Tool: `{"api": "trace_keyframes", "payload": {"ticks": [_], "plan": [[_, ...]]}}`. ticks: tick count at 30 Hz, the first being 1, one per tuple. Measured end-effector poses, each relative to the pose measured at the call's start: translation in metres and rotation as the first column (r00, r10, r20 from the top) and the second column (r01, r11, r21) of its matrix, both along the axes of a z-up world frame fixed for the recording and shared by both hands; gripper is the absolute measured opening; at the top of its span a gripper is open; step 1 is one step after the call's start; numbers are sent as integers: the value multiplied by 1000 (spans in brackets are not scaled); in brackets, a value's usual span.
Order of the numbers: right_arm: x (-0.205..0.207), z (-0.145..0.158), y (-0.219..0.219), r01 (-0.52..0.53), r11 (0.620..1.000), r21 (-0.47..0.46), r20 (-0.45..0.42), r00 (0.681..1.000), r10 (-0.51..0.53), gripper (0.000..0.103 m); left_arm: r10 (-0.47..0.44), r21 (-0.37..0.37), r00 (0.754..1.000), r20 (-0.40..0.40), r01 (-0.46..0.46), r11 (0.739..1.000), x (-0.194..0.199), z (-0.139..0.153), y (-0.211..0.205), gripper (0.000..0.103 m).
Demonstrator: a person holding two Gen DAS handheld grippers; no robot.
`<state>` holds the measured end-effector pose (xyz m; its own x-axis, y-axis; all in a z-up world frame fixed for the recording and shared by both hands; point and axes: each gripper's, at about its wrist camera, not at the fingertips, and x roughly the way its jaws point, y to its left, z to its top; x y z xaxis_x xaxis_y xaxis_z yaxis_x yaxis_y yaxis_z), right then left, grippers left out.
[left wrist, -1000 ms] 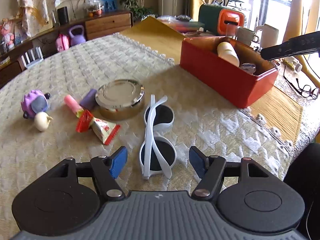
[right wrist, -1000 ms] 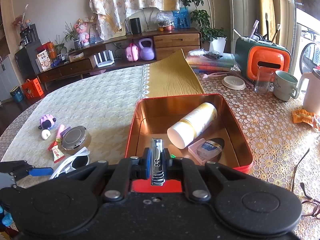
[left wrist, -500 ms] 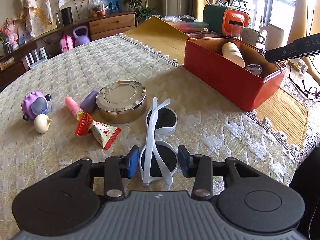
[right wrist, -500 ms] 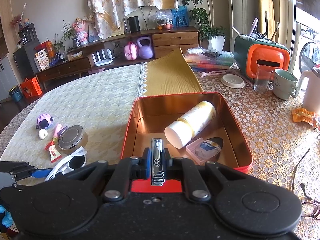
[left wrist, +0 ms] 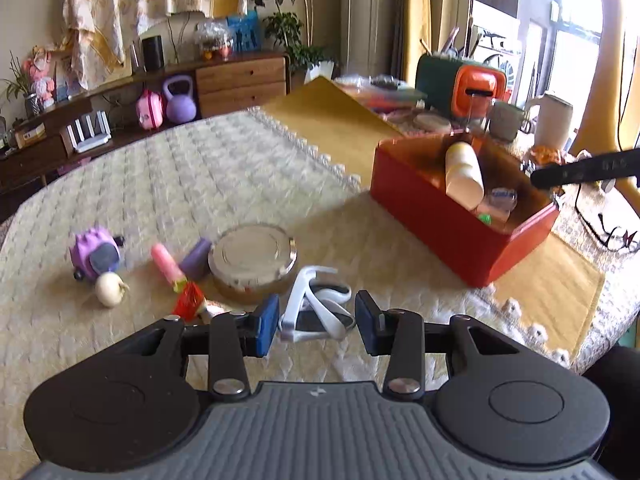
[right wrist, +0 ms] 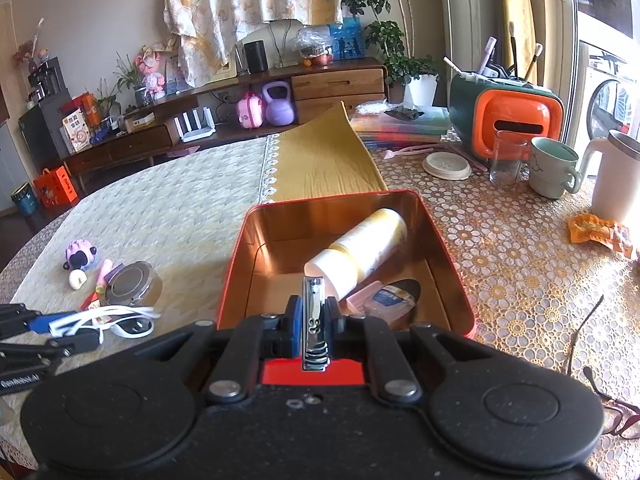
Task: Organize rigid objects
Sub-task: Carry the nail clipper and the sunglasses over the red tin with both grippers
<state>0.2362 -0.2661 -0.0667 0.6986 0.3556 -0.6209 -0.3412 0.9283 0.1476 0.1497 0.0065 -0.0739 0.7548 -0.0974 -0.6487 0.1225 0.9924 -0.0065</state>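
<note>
Round tin (left wrist: 252, 256) and candy wrapper (left wrist: 191, 299) crowd frame centre behind the white sunglasses (left wrist: 316, 312), pinched in the left tool (left wrist: 316, 320). Right tool (right wrist: 315, 322), tilted down over the red tin box (right wrist: 448, 256), clamps a nail clipper (right wrist: 314, 320).

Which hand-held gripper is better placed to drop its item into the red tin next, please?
Right. The right hand-held gripper is shut on the nail clipper directly above the red tin's near edge, whereas the left hand-held gripper holds the white sunglasses off to the tin's side.
</note>
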Motion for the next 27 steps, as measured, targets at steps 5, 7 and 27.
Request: {"api": "trace_keyframes", "payload": {"ticks": [5,7,27], "plan": [[0,3,-6,8,1000,10,7,1000,-8,11,9,-2,999,42,-9,1000,10,20,-3,40],[0,5,-9,9,1000,12,10,1000,-9,11,8,-6,998,54,-8,1000,14,26,-5,40],[37,-10,-28,33,999,-18,-12,999,-33,11,-62,-130,989,131,80,988,61,101,-48,39]]}}
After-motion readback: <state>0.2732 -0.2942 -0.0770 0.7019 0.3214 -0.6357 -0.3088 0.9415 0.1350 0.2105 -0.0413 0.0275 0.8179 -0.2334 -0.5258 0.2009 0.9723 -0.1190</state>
